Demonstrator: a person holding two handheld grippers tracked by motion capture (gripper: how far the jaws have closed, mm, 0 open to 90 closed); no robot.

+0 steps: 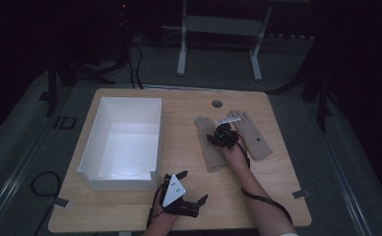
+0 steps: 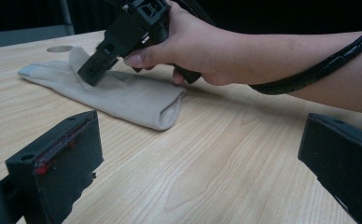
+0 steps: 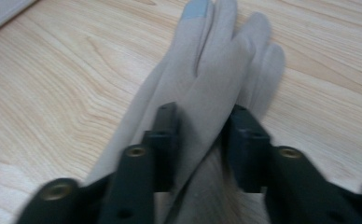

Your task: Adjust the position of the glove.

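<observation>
Right gripper (image 3: 201,154) down on the left beige glove (image 3: 202,93), jaws pinching a raised fold of fabric (clear in right gripper view). Second glove (image 1: 254,132) beside it toward the table's (image 1: 277,196) right edge. Left gripper (image 2: 193,186) spread wide, empty, near front edge by white box (image 1: 125,142).

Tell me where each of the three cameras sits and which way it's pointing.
High view: above the near table edge, facing forward and down at the white box, two gloves, both forearms.
Left gripper view: low on the left gripper, facing the near glove; other hand visible.
Right gripper view: on the right gripper, fingers pinching the glove.
All three share this glove.
</observation>
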